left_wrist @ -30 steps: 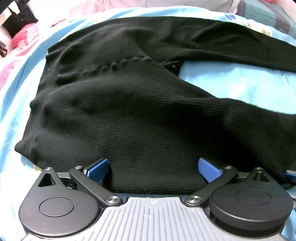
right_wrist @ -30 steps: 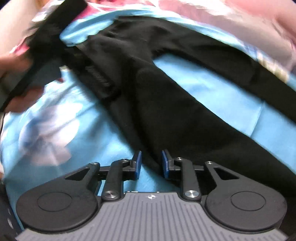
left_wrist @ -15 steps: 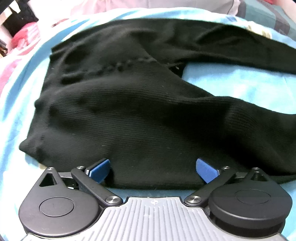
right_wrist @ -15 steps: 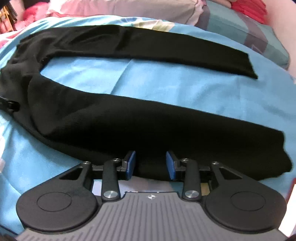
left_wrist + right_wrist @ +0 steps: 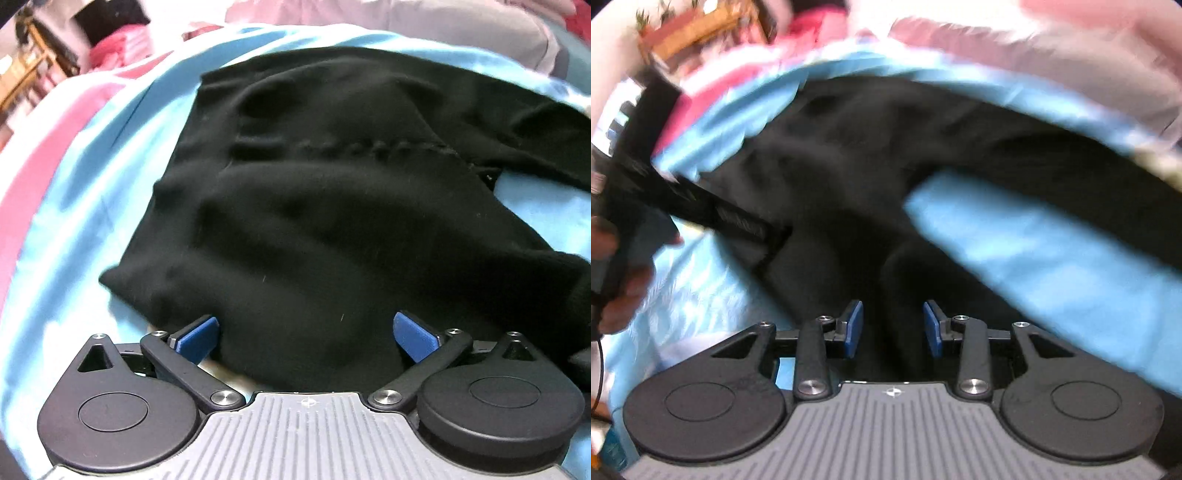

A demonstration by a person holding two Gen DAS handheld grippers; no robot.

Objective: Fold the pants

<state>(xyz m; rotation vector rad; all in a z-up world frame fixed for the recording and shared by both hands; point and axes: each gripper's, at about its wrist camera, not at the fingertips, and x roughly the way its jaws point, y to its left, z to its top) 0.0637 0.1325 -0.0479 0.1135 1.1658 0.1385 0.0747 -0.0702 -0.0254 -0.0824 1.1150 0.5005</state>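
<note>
1. Fabric now bunches between the wide-spread jaws of the left gripper [image 5: 306, 332]: half a second ago the near edge of the pants [image 5: 332, 221] lay flat in front of the blue pads, and now it rises in a hump between them. The jaws stand released, so nothing is pinched yet.
2. The right gripper [image 5: 893, 326] has swung sharply. Half a second ago its view ran along both legs out to the cuffs; now it looks, heavily blurred, toward the waist end, with dark cloth between its jaws. Those jaws are apart, a little wider than before, and not clamped on the cloth.
3. My reading: both tools are lining up on the near leg's edge to lift it over the far leg, so the first lengthwise fold is not yet made.
4. The pants lie spread on the blue bedsheet [image 5: 92, 221], waistband toward the left of the left view, legs running off to the right with a wedge of bare sheet between them.
5. Open room: bare sheet lies left of the waistband and between the legs. The far leg runs close to the pillows [image 5: 461, 26] at the head of the bed, so there is little spare room beyond it.
6. In the right view the person's left hand [image 5: 613, 277] and its tool sit at the left, near the waist; the two tools are close and could crowd each other.
</note>
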